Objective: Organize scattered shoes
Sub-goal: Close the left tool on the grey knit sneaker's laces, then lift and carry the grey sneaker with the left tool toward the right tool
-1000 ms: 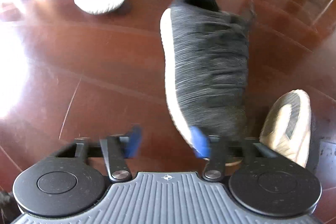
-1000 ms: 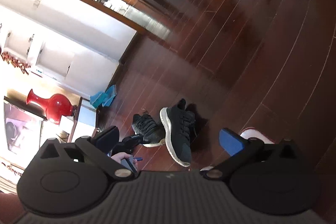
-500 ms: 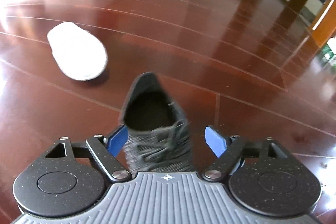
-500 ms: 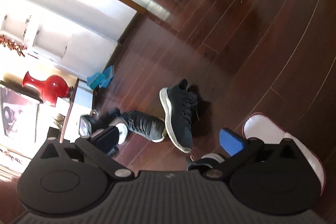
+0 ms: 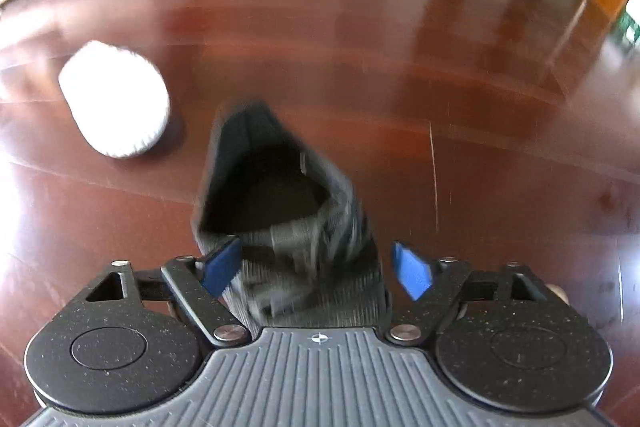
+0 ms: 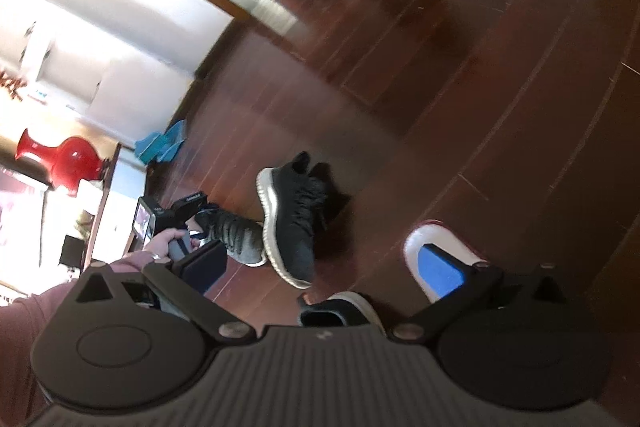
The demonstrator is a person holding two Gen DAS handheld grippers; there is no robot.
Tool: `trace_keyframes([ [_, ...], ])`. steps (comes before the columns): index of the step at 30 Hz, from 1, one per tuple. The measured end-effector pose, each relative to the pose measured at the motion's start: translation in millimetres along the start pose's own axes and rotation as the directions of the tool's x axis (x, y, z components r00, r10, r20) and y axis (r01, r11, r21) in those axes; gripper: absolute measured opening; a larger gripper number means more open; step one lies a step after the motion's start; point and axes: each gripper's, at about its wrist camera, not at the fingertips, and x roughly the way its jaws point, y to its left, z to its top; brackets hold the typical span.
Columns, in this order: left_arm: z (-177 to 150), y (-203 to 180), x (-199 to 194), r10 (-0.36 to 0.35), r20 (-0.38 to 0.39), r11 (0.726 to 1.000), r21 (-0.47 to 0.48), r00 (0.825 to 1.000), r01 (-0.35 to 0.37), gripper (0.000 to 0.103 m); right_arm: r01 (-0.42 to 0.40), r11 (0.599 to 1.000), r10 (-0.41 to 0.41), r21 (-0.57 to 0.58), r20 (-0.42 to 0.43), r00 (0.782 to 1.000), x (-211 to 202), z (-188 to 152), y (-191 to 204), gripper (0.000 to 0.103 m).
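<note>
Left wrist: white slipper point(image 5: 114, 103) beside grey sneaker point(image 5: 280, 211)

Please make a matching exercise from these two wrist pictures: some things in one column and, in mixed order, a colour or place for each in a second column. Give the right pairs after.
Things
1. vase
2. slipper
3. grey shoe
4. black shoe

Descriptions
A. white, on the floor, left of the grey shoe in the left wrist view
B. between the fingers of the left gripper
C. red, at the left edge of the right wrist view
D. dark with a pale sole, on the floor beside the grey shoe

Pairs: 1-C, 2-A, 3-B, 4-D
</note>
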Motion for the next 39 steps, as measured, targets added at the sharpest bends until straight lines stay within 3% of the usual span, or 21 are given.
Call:
trace_keyframes([
  [1, -3, -2, 1, 0.000, -0.006, 1.000, 0.001, 1.000, 0.000, 0.055, 0.006, 1.000, -0.006, 0.011, -0.006, 1.000, 0, -1, -4, 0.103],
  [8, -10, -15, -9, 0.016, -0.044, 0.999, 0.037, 0.999, -0.014, 0.037, 0.005, 1.000, -0.005, 0.004, -0.034, 0.999, 2, -1, -6, 0.103],
  [16, -33, -13, -37, -0.039, -0.085, 0.996, 0.071, 0.996, 0.046, 0.034, -0.036, 0.999, 0.036, 0.011, -0.052, 0.998, 6, -1, -3, 0.103],
  [22, -41, -3, -72, -0.085, -0.063, 0.993, 0.077, 0.994, 0.090, 0.033, -0.066, 0.997, 0.068, 0.034, -0.067, 0.995, 7, -7, 1, 0.103],
  [28, -57, -4, -145, -0.170, -0.038, 0.976, 0.133, 0.985, 0.174, 0.032, -0.102, 0.991, 0.104, 0.083, -0.030, 0.994, -1, -12, 7, 0.103],
  [33, -79, -27, -201, -0.266, -0.015, 0.951, 0.160, 0.964, 0.265, 0.032, -0.129, 0.983, 0.125, 0.128, 0.034, 0.992, -20, -16, 10, 0.103],
  [34, -89, -40, -223, -0.313, -0.018, 0.936, 0.161, 0.950, 0.311, 0.032, -0.126, 0.983, 0.120, 0.136, 0.054, 0.991, -27, -17, 11, 0.103],
  [36, -98, -56, -236, -0.346, -0.024, 0.923, 0.170, 0.938, 0.344, 0.032, -0.112, 0.982, 0.099, 0.153, 0.093, 0.991, -42, -18, 11, 0.103],
  [38, -119, -87, -264, -0.410, -0.060, 0.885, 0.215, 0.910, 0.413, 0.032, -0.092, 0.982, 0.072, 0.162, 0.126, 0.989, -56, -19, 10, 0.103],
  [39, -121, -89, -266, -0.416, -0.064, 0.881, 0.220, 0.907, 0.419, 0.032, -0.072, 0.983, 0.047, 0.167, 0.150, 0.988, -69, -20, 10, 0.103],
])
